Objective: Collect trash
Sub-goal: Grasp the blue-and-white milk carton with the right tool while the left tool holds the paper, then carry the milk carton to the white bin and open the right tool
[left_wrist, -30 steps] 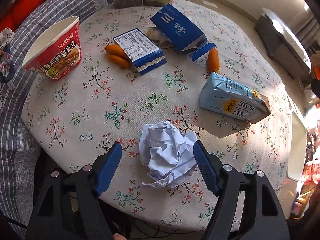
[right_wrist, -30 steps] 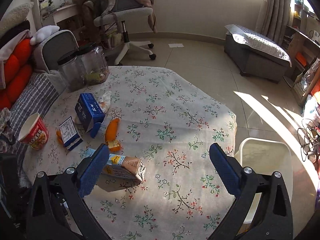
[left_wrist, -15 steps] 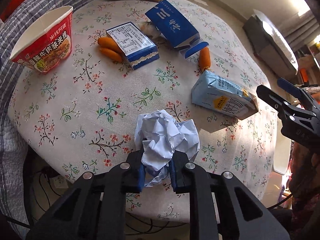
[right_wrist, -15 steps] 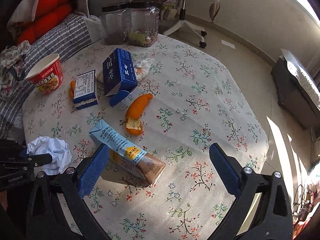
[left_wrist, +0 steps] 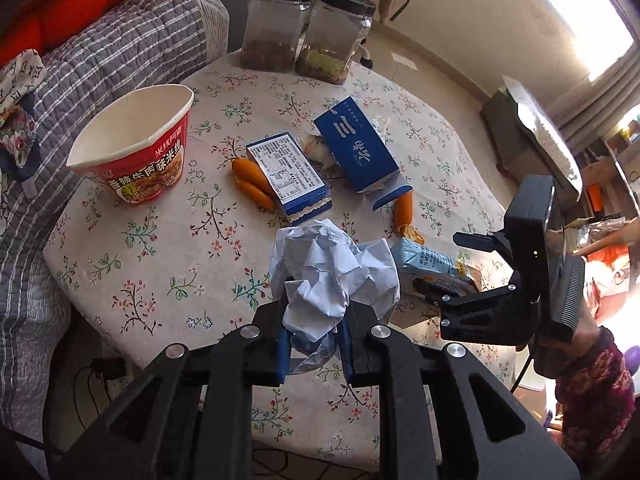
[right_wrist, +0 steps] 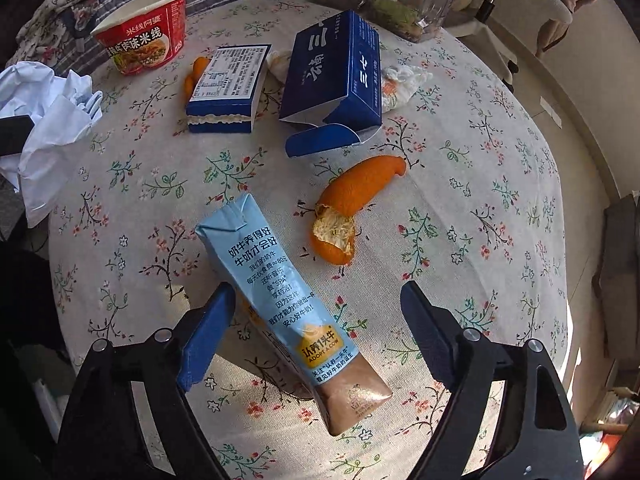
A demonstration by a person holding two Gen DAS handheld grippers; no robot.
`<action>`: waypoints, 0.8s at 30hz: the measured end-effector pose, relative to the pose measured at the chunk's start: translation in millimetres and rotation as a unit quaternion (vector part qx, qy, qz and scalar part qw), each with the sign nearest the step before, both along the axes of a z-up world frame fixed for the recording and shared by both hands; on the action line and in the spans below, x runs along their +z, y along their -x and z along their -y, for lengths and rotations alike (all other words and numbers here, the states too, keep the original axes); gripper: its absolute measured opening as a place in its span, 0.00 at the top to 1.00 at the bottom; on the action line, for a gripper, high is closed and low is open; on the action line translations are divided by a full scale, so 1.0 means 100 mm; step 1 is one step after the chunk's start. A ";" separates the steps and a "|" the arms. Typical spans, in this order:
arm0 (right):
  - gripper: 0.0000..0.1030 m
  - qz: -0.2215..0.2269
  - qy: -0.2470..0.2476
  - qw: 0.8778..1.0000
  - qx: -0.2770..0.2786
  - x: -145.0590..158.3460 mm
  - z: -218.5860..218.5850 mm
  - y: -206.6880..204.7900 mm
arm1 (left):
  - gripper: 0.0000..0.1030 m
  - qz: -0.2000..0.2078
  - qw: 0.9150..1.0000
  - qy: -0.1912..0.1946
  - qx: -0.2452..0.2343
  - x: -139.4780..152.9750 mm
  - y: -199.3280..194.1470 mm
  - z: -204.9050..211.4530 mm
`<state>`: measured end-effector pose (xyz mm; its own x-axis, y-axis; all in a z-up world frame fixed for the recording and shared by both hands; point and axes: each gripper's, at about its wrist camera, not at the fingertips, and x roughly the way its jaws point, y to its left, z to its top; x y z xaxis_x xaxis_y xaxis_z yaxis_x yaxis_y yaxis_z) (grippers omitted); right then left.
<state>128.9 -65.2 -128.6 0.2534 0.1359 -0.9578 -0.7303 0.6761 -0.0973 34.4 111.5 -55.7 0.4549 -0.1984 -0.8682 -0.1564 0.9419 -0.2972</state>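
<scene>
My left gripper point(left_wrist: 314, 338) is shut on a crumpled white paper ball point(left_wrist: 328, 268) and holds it above the near edge of the floral table point(left_wrist: 160, 264). The paper ball also shows at the left of the right wrist view point(right_wrist: 48, 120). My right gripper point(right_wrist: 316, 320) is open, its fingers on either side of a light blue milk carton point(right_wrist: 280, 296) that lies on the table. The carton shows partly behind the paper in the left wrist view point(left_wrist: 432, 272), with the right gripper's body beside it.
A red noodle cup point(left_wrist: 136, 152), two blue boxes point(right_wrist: 228, 88) point(right_wrist: 336, 68), orange peels point(right_wrist: 352, 204) and a white wrapper point(right_wrist: 400, 84) lie on the table. Two jars point(left_wrist: 312, 36) stand at its far edge. A striped sofa point(left_wrist: 100, 56) is at left.
My left gripper closed on the paper ball and lifted it off the table. My right gripper moved in low over the table and now straddles the milk carton.
</scene>
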 end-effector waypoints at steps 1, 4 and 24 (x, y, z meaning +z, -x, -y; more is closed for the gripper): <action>0.32 -0.004 -0.003 1.000 -0.001 -0.02 -0.01 0.00 | 0.81 0.001 1.000 -0.001 0.001 0.00 0.00 -0.01; 0.55 -0.024 -0.032 0.999 -0.013 -0.04 -0.01 0.00 | 0.81 0.003 1.000 -0.004 0.006 0.01 -0.02 -0.04; 0.70 0.064 -0.148 0.974 -0.162 0.83 -0.01 0.35 | 0.81 0.056 0.997 -0.012 0.044 0.17 -0.02 -0.14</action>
